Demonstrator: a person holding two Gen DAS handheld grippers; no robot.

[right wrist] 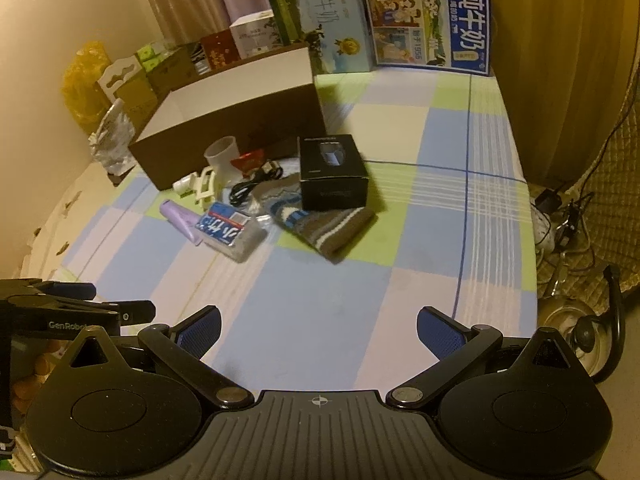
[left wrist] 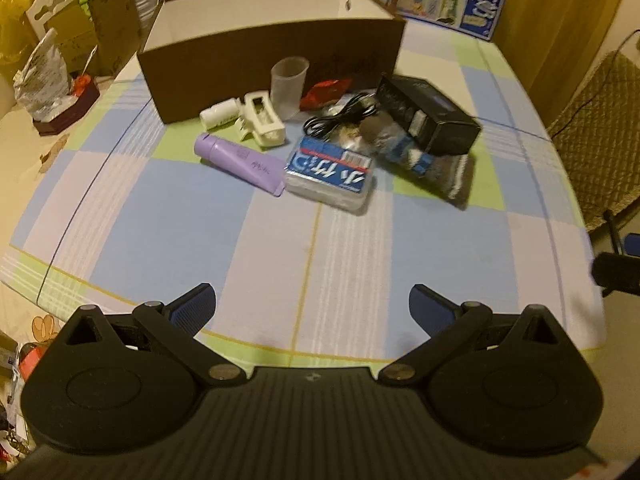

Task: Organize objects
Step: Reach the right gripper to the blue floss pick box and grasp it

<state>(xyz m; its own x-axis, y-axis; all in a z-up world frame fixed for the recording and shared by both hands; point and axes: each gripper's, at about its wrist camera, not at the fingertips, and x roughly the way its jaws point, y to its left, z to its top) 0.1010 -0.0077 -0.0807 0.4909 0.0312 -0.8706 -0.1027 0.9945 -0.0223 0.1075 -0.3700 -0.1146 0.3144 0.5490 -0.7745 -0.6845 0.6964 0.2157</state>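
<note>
A brown cardboard box (left wrist: 224, 60) with a white inside stands open at the back of the checked table. In front of it lie a purple tube (left wrist: 240, 158), a clear pack with a blue label (left wrist: 332, 172), a cream plastic holder (left wrist: 262, 118), a white roll (left wrist: 218, 116), a translucent cup (left wrist: 288, 80), a red packet (left wrist: 326, 92), a black cable (left wrist: 340, 118), a black box (left wrist: 428, 114) and a striped knit piece (left wrist: 436, 168). My left gripper (left wrist: 312, 306) is open, well short of them. My right gripper (right wrist: 318, 328) is open over bare cloth; the black box (right wrist: 332, 172) lies far ahead.
Cartons and a yellow bag (right wrist: 82, 80) line the left edge; milk cartons (right wrist: 430, 26) stand at the back. A curtain (right wrist: 560, 60) hangs at the right, with cables (right wrist: 568, 216) on the floor. The left gripper's body (right wrist: 60, 312) shows at the left of the right wrist view.
</note>
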